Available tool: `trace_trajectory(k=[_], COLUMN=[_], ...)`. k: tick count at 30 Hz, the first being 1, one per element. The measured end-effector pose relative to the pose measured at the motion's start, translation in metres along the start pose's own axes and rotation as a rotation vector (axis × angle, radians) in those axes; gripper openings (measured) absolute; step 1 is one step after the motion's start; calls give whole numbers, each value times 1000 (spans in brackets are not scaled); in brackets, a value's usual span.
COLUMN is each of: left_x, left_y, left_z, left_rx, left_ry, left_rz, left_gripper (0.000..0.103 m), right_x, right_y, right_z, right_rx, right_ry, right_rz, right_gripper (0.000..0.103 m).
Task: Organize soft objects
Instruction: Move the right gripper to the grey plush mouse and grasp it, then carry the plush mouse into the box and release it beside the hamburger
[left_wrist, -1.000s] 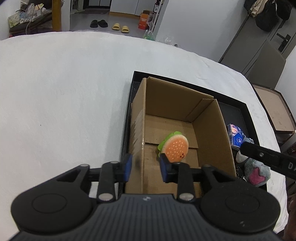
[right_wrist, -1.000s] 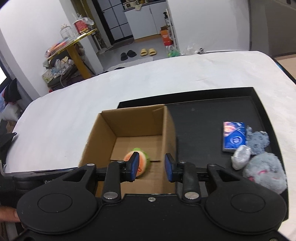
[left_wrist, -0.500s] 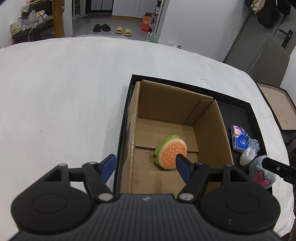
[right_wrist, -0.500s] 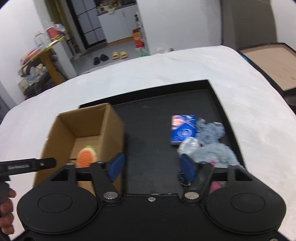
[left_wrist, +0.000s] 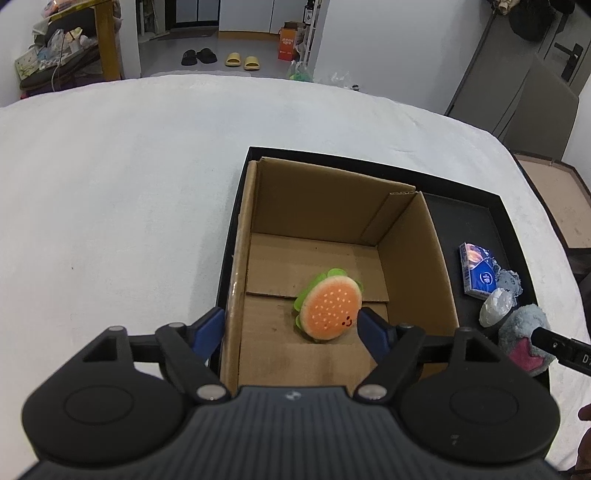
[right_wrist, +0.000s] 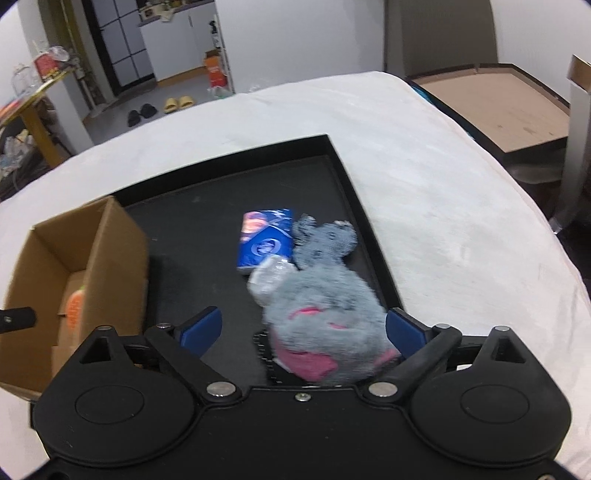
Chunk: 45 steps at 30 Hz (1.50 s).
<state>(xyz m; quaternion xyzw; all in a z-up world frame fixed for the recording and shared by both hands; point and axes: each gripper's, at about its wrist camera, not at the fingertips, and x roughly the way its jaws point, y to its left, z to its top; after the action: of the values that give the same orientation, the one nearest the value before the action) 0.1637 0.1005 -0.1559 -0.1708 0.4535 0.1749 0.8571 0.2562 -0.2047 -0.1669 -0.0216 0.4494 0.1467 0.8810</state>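
Grey plush (right_wrist: 325, 325): lies at the near right corner of the tray (right_wrist: 343, 162), directly between the right fingers; grey fur with pink patches. Shape blurred; cannot tell which end is the head.
Handling, judged: light, soft, squashes under a pinch; fur may slide on the pads, so take it across the thick middle of the body, not a limb or loose edge.
Small grey plush (right_wrist: 325, 240): just beyond the big one, touching it; flatter, knitted look.
Pale wad (right_wrist: 269, 277): crumpled, whitish, between the pack and the grey plush; material unclear.
Blue pack (right_wrist: 266, 240): flat packet, beside the small plush; probably tissues, soft enough to count.
Burger plush (left_wrist: 330, 308): already inside the box (left_wrist: 436, 258), leaning on its edge on the bottom flaps, face toward the camera.
Right gripper (right_wrist: 303, 328): fingers spread wide, one on each side of the grey plush, the right pad close to the fur; not yet clamped.
Left gripper (left_wrist: 290, 328): fingers wide apart, holding nothing; they straddle the box's near left wall, above the burger plush.
Box: open top, stands in the left part of the tray, well apart from the plush pile.
Tray: black, shallow, on the white table (left_wrist: 110, 184).
Stage, judged: one item boxed; several left in the tray.
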Motion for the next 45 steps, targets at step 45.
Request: trace_trajectory(k=[45], left_x=[-7], left_y=[15], left_z=[-2], left_rx=[-21], left_ry=[-34], left_rz=[-26], left_gripper=[79], right_x=[-13], right_y=[42], right_z=[21], right_rx=[-107], right_ry=[-74], right_rz=[45], right_gripper=[66])
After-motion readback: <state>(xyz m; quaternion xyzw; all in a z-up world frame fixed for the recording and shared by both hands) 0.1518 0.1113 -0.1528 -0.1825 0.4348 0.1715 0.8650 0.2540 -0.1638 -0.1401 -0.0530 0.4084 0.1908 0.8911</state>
